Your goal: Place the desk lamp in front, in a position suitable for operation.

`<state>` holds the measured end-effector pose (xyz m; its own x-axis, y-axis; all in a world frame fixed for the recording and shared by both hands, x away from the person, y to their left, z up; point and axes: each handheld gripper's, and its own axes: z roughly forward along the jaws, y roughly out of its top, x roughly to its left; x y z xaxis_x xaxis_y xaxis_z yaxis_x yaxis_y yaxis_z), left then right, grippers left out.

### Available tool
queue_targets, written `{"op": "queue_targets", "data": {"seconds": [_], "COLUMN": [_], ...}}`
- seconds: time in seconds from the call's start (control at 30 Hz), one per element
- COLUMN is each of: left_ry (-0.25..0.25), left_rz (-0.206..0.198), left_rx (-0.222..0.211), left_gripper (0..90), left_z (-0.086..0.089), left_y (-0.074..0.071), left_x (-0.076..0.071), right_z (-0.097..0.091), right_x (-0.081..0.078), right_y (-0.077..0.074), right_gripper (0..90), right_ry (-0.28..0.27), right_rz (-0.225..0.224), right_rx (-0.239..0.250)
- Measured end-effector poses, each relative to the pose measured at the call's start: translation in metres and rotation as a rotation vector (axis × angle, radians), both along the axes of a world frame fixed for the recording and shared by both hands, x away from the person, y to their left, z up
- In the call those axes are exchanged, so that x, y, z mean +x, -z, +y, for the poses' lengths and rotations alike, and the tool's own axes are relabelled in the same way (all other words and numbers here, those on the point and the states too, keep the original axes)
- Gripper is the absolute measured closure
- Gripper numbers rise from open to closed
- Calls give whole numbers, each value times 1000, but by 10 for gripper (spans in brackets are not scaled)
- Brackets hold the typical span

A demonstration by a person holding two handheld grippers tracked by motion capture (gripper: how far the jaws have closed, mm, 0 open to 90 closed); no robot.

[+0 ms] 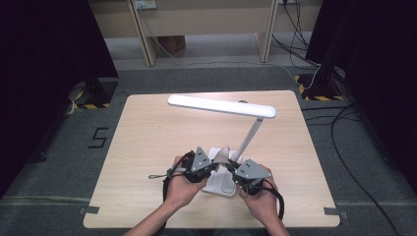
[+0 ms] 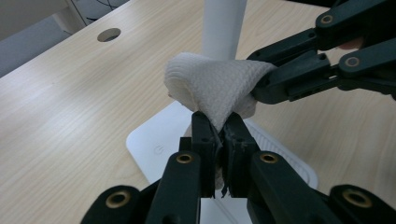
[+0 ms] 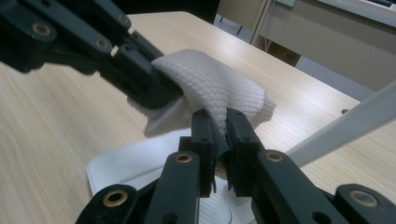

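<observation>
A white paper towel (image 1: 223,155) hangs bunched between both grippers, just above the flat white base (image 1: 219,186) of a desk lamp. My left gripper (image 2: 219,121) is shut on the lower fold of the towel (image 2: 210,86). The right gripper (image 2: 261,88) pinches the towel's far side. In the right gripper view, my right gripper (image 3: 219,119) is shut on the towel (image 3: 219,88), and the left gripper (image 3: 159,88) clamps its other end. The lamp's slanted stem (image 3: 345,126) rises beside them from the base (image 3: 121,168).
The lamp's long white head (image 1: 221,105) reaches across the middle of the light wooden table (image 1: 147,137). A round cable hole (image 2: 109,34) sits near the table's far edge. Dark curtains, cables and desk legs stand beyond the table.
</observation>
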<state>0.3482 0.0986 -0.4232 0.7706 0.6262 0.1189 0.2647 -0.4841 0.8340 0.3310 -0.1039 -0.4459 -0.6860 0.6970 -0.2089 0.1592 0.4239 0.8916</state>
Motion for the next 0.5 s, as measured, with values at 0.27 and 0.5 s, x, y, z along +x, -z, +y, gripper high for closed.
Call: {"op": "queue_targets", "data": {"seconds": [0.27, 0.5], "left_ry": [8, 10], "left_rz": [-18, -13], "left_rx": [17, 12], "left_gripper": [852, 851], "left_z": [1, 1], "left_y": [-6, -5], "left_x": [0, 0], "right_z": [3, 2], "right_x": [1, 3], "right_y": [1, 1], "right_gripper": [615, 794], "right_ry": [-23, -18], "right_rz": [22, -3], "right_rx": [-6, -25]}}
